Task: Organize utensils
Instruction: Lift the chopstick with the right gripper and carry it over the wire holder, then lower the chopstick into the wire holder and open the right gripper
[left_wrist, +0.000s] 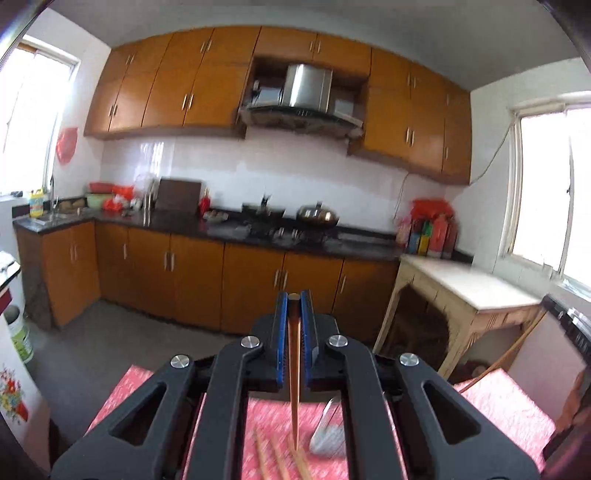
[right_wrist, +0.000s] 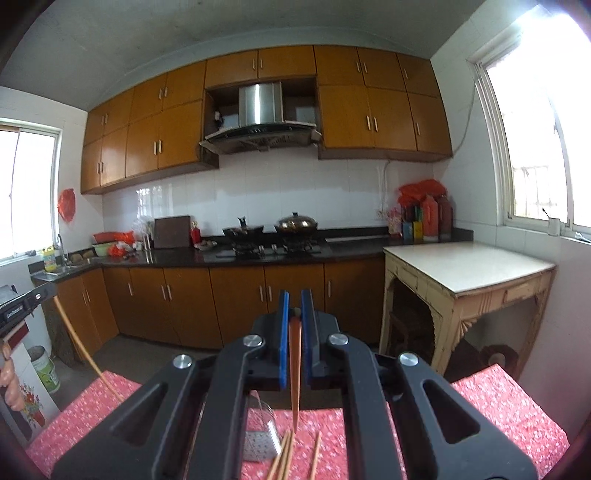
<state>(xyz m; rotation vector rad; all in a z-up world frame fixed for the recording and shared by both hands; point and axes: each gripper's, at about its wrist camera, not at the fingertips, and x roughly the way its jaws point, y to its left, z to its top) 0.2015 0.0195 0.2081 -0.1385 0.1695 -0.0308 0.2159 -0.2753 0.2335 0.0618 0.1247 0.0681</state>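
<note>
Both the left gripper (left_wrist: 294, 301) and right gripper (right_wrist: 294, 301) are clamped on a chopstick (left_wrist: 294, 387) each, so I'd lower them tip-first into the metal holder (right_wrist: 260, 439) right below.

Both wrist views, raised over the red-clothed table (left_wrist: 509, 417), face the stove (right_wrist: 273, 247).

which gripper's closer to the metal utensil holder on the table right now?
Hard to call. In both wrist views the metal utensil holder sits below the gripper. It lies right of the left gripper and left of the right gripper. Each grips a chopstick.
</note>
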